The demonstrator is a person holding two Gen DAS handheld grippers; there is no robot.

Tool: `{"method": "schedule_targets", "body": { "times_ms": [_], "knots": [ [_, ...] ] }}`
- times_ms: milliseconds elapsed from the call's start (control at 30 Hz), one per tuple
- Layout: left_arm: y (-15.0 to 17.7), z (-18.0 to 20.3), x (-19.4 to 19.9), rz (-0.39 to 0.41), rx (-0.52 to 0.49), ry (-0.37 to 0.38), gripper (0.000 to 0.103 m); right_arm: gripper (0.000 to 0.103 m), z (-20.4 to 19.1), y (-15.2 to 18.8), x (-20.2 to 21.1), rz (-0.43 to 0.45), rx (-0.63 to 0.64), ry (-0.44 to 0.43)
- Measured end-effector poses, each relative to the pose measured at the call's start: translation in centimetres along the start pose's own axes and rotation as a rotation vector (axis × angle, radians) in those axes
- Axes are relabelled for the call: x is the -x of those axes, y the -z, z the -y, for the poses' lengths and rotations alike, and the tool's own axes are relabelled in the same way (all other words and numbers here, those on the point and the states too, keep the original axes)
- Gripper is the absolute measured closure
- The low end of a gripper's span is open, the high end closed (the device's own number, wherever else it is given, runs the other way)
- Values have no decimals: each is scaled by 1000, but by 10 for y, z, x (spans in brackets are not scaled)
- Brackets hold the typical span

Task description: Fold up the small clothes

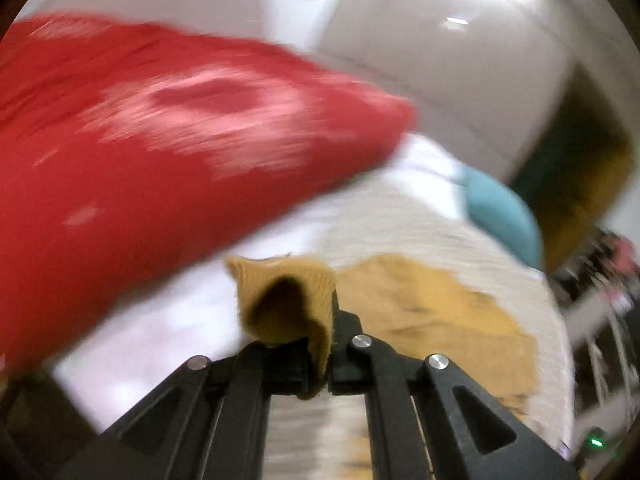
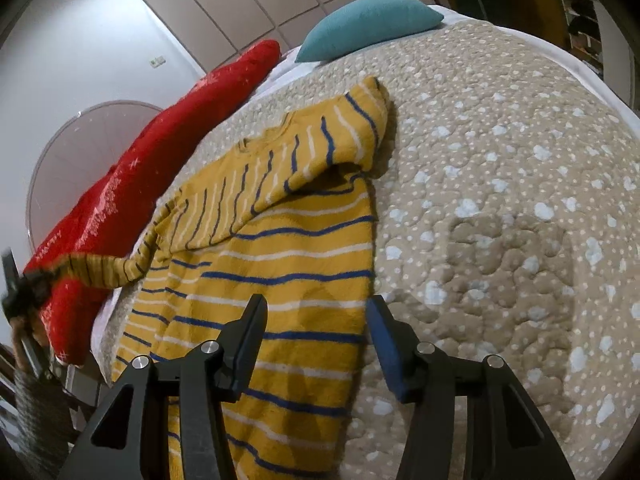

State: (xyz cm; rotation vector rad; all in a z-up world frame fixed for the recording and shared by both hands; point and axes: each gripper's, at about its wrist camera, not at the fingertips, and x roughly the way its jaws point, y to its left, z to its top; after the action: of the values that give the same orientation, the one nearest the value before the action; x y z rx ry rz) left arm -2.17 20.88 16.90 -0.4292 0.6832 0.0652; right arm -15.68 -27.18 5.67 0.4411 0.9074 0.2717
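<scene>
Your left view is smeared with motion blur; your right is sharp, evenly lit, edges fisheye-bent and dark.

Both wrist views look down; share sweater (image 2: 280, 280).

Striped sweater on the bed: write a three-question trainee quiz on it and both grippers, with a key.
1. True or false: the left gripper is shut on the sweater's sleeve cuff.
2. The right gripper is: A) shut on the hem; B) open above the yellow striped sweater; C) holding the teal pillow.
3. Which long red item lies along the bed's far edge beside the sweater?

Key:
1. True.
2. B.
3. The red blanket, at the edge of the beige quilt.
</scene>
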Motion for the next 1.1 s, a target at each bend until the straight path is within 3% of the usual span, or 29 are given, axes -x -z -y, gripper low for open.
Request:
{"method": "schedule_targets", "body": {
  "times_ms": [167, 267, 333, 367, 400, 467, 567, 800, 867, 933, 1100],
  "knots": [
    [2, 168, -50, -100, -224, 264, 98, 46, 15, 3, 11, 20, -34, -3],
    [31, 252, -100, -281, -339, 419, 90, 46, 26, 2, 19, 35, -52, 11],
    [51, 280, -132, -410, -331, 478, 70, 46, 32, -1, 25, 45, -62, 26],
    [57, 284, -140, -440, -309, 499, 68, 46, 35, -3, 29, 52, -67, 30],
    [59, 283, -145, -456, -287, 525, 65, 46, 37, -5, 32, 58, -66, 34],
    [65, 271, -135, -447, -272, 554, 48, 46, 36, -11, 36, 68, -47, 42],
    [58, 239, -122, -372, -269, 488, 36, 46, 22, -26, 32, 71, 2, 25],
    [50, 138, -136, -274, -241, 40, 34, 46, -34, -63, -18, 54, 75, -43],
    [55, 111, -130, -284, -199, 35, 34, 46, -39, -66, -28, 50, 45, -47],
    [65, 96, -120, -278, -173, 49, 34, 46, -39, -61, -29, 64, 36, 12],
    [99, 105, -99, -238, -234, -1, 33, 46, -11, -55, -23, 56, 34, 192]
  ]
}}
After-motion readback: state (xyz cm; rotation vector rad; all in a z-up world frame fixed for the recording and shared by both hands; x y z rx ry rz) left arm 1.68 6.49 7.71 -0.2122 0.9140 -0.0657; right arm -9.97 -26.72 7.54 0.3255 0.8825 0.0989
